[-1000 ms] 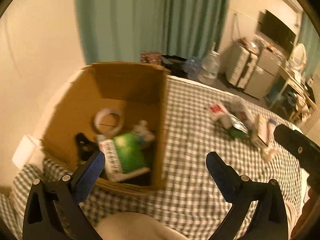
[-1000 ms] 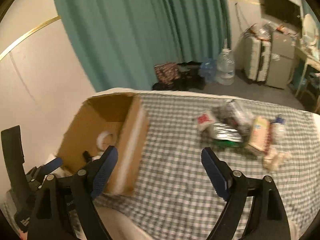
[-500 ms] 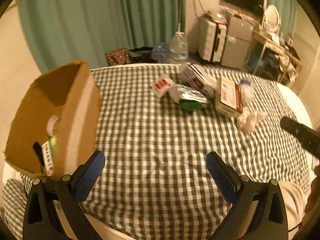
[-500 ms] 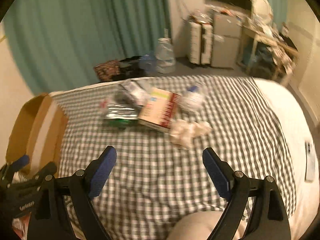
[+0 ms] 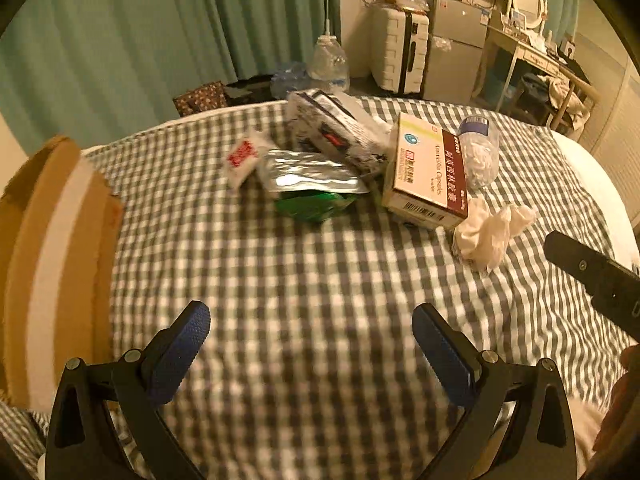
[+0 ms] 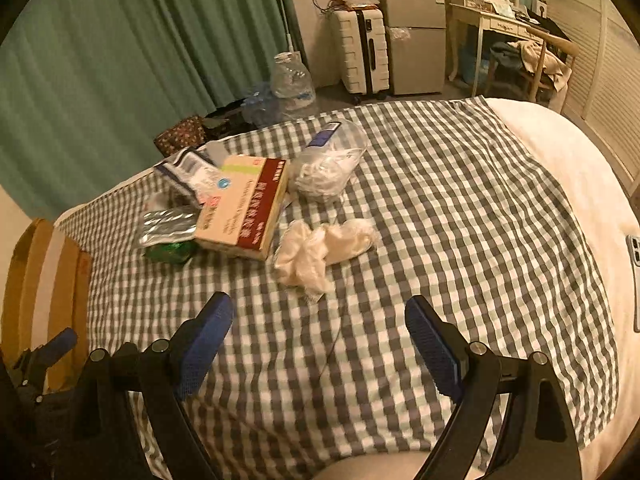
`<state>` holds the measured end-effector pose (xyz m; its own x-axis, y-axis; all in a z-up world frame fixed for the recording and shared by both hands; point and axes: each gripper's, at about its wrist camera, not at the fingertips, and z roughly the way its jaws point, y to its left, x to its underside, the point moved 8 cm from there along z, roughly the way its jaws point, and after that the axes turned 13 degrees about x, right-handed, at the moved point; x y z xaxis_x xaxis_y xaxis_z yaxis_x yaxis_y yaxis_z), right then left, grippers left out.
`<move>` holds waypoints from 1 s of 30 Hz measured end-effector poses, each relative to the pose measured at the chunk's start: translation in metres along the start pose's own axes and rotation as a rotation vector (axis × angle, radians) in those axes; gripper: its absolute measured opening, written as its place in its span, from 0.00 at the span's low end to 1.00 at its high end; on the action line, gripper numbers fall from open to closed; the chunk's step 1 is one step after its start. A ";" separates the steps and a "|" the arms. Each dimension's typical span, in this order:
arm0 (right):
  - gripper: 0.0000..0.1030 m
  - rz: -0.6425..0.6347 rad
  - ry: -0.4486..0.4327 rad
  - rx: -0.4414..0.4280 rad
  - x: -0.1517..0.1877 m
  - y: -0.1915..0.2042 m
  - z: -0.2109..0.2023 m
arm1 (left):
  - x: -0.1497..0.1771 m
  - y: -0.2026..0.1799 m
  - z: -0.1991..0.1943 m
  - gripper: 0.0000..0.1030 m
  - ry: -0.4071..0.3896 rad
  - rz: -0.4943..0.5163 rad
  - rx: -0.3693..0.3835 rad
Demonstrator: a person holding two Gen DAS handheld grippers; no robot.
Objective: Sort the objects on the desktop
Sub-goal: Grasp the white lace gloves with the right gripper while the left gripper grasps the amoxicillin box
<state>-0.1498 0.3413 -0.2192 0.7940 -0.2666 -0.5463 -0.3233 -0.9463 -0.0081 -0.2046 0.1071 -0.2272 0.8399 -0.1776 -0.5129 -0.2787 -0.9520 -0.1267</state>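
Observation:
A pile of objects lies on the checked cloth (image 5: 304,280): a medicine box (image 5: 430,170), a silver and green foil pouch (image 5: 310,188), a small red and white packet (image 5: 242,158), a printed plastic bag (image 5: 334,130), a clear bag with a blue cap (image 5: 478,148) and a crumpled white tissue (image 5: 488,232). The box (image 6: 244,208) and tissue (image 6: 320,250) also show in the right wrist view. The cardboard box (image 5: 52,264) stands at the left. My left gripper (image 5: 310,354) is open and empty above the cloth. My right gripper (image 6: 320,344) is open and empty, just short of the tissue.
Past the bed's far edge are a green curtain (image 5: 160,32), water bottles (image 5: 330,62), a white suitcase (image 5: 400,50) and a small fridge (image 5: 456,46). A phone (image 6: 634,280) lies on the white sheet at the right.
Both grippers have swung right, away from the cardboard box, and come nearer the pile of objects. Both stayed open and empty.

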 end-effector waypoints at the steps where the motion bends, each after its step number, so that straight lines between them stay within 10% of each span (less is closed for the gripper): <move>1: 0.86 0.004 0.005 0.004 -0.003 -0.002 0.007 | -0.005 -0.004 0.008 1.00 0.006 -0.006 0.007; 11: 0.85 -0.036 0.104 -0.026 -0.025 0.017 0.090 | -0.034 -0.025 0.053 1.00 0.001 0.026 0.042; 15: 0.27 -0.083 0.126 -0.022 -0.025 0.020 0.109 | -0.040 -0.032 0.065 1.00 0.003 0.055 0.049; 30: 0.22 0.051 0.043 0.064 -0.034 -0.039 0.094 | -0.087 -0.086 0.099 1.00 0.006 0.037 0.171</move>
<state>-0.2127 0.4047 -0.2786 0.7967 -0.3234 -0.5106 -0.3951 -0.9180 -0.0350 -0.2996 0.2294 -0.2560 0.8300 -0.2137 -0.5152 -0.3842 -0.8887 -0.2502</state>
